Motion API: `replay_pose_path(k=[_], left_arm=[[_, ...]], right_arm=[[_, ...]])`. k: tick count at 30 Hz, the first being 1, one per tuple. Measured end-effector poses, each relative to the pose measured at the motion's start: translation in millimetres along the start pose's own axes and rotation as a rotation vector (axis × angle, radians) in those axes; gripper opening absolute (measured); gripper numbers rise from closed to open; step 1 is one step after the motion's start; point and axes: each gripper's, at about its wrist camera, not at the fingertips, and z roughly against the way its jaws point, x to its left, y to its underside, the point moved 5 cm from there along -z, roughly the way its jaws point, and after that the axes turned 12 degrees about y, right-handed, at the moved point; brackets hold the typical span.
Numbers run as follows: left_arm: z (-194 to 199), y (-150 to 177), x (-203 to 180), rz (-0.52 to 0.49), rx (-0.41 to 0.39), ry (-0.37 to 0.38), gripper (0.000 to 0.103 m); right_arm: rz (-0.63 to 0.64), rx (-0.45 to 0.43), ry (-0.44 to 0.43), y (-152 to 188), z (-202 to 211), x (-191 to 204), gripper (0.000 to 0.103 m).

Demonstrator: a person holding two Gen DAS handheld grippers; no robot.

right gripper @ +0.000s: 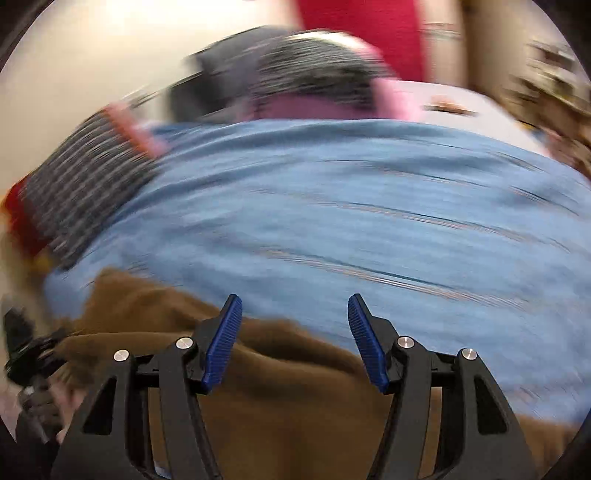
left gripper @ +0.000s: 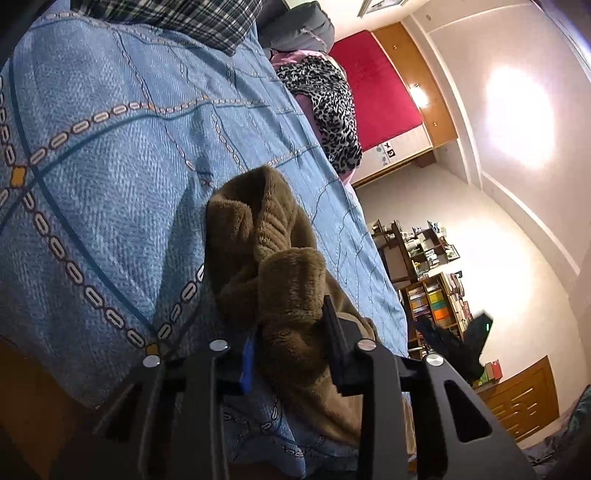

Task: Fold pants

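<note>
Brown fleece pants [left gripper: 266,236] lie bunched on a blue patterned bed cover [left gripper: 110,166]. My left gripper [left gripper: 290,332] is shut on a thick fold of them, and the fabric bulges up between its fingers. In the blurred right wrist view, the pants [right gripper: 295,387] spread across the near edge of the bed cover [right gripper: 332,203]. My right gripper [right gripper: 294,306] hovers over them, open, its blue pads [right gripper: 221,343] wide apart with nothing pinched between them.
A plaid cloth [left gripper: 177,22] lies at the far end of the bed, and a leopard-print blanket [left gripper: 328,107] lies by the red headboard [left gripper: 373,81]. Beyond the bed's edge stand bookshelves [left gripper: 436,291] and a wooden cabinet [left gripper: 524,395].
</note>
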Motion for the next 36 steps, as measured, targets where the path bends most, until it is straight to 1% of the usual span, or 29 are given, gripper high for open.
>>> replay_pose_path(k=[2,3,5,7,8,9,10,12,13,16,18,19,21,24,25,26,27,28,29,30,32,33,36], left_arm=[[1,2,0,0.006,-0.001,-0.008,0.029],[2,4,0,0.005,-0.003,-0.018,0.029],[5,5,1,-0.002,-0.017,-0.064,0.03],[6,7,1,-0.015,-0.027,-0.124,0.041],[8,8,1,-0.021,-0.027,-0.139,0.055],[9,7,0,-0.034,-0.028,-0.168,0.064],[9,6,-2,-0.045,-0.026,-0.184,0.065],[7,6,-3,-0.05,-0.013,-0.188,0.065],[6,5,-2,-0.045,-0.014,-0.186,0.065],[3,3,-1,-0.03,-0.016,-0.169,0.06],[-1,2,1,-0.024,-0.004,-0.181,0.037],[-2,1,3,-0.015,-0.002,-0.19,0.035],[-2,-2,4,-0.007,-0.01,-0.178,0.027],[-2,-7,-3,-0.028,-0.022,-0.161,0.024],[-1,-8,-5,-0.037,-0.023,-0.158,0.024],[-2,-11,-9,-0.052,-0.026,-0.153,0.023],[-3,-13,-12,-0.064,-0.029,-0.151,0.021],[-4,-16,-14,-0.073,-0.031,-0.151,0.021],[-4,-20,-16,-0.083,-0.037,-0.149,0.021],[-5,-24,-19,-0.091,-0.043,-0.143,0.02],[-4,-34,-26,-0.123,-0.068,-0.125,0.02],[-3,-39,-30,-0.141,-0.082,-0.112,0.02],[-5,-53,-40,-0.2,-0.118,-0.082,0.02]], right_arm=[[0.091,0.007,-0.081,-9,-14,46,0.061],[0.125,0.009,-0.106,-11,-16,66,0.061],[0.202,0.018,-0.181,-14,-29,109,0.061],[0.249,0.03,-0.22,-19,-34,136,0.061],[0.27,0.035,-0.236,-20,-39,146,0.061],[0.289,0.039,-0.248,-22,-41,156,0.062],[0.309,0.045,-0.261,-23,-47,172,0.066],[0.333,0.049,-0.284,-20,-53,192,0.072],[0.343,0.054,-0.292,-19,-57,200,0.072],[0.366,0.076,-0.318,-20,-70,221,0.072],[0.383,0.094,-0.336,-18,-81,234,0.073],[0.393,0.109,-0.347,-17,-87,240,0.073],[0.415,0.136,-0.364,-15,-98,251,0.073],[0.469,0.173,-0.374,-7,-116,266,0.073],[0.488,0.187,-0.378,-3,-122,270,0.072],[0.506,0.199,-0.381,0,-126,274,0.067],[0.513,0.206,-0.379,2,-128,275,0.048],[0.514,0.205,-0.367,2,-128,276,0.037],[0.509,0.187,-0.349,-1,-127,276,0.03],[0.494,0.166,-0.322,-7,-125,273,0.009],[0.445,0.131,-0.308,-21,-118,267,0.007],[0.416,0.094,-0.291,-32,-113,262,0.006],[0.386,0.004,-0.236,-53,-102,255,0.005]])
